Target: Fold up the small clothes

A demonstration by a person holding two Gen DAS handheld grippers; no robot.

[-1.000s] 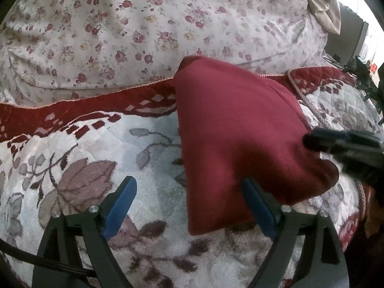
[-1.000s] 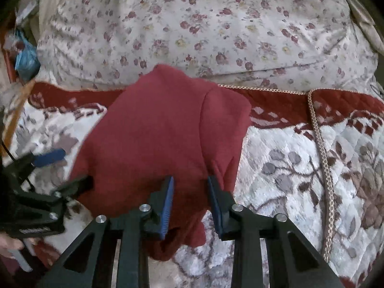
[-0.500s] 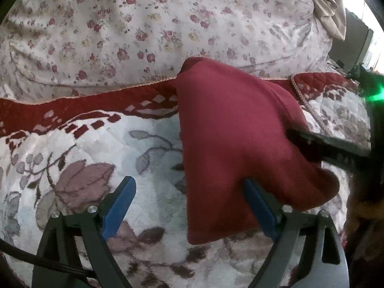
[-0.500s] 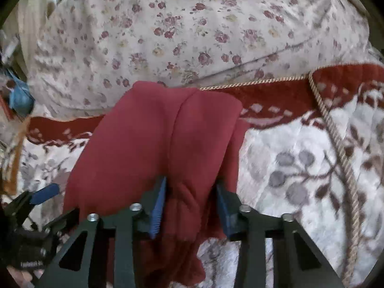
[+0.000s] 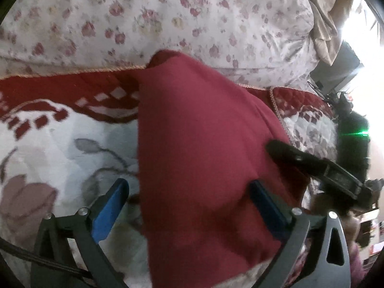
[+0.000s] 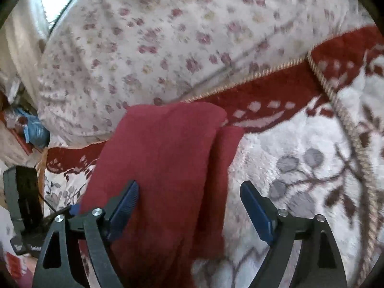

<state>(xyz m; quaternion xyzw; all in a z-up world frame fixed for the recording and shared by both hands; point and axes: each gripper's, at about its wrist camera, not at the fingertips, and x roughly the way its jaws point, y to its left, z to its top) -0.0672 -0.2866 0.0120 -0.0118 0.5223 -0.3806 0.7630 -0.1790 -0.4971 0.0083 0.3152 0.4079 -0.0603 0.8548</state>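
Both hand-held grippers are released and still opening: the right hand-held gripper (image 6: 189, 200), seen pinched on a fold a second ago, is now spread wide, with the red garment (image 6: 163, 158) lying loose between its jaws. Under the left hand-held gripper (image 5: 189, 198) the same cloth is seen unpressed. One garment is counted, folded lengthwise on the patterned blanket (image 6: 300, 144) of the bed. Open blanket is left on either side; a floral quilt (image 6: 168, 36) bounds the far edge.

Red garment (image 6: 163, 158) between opening right tool (image 6: 189, 199) pads, unpinched
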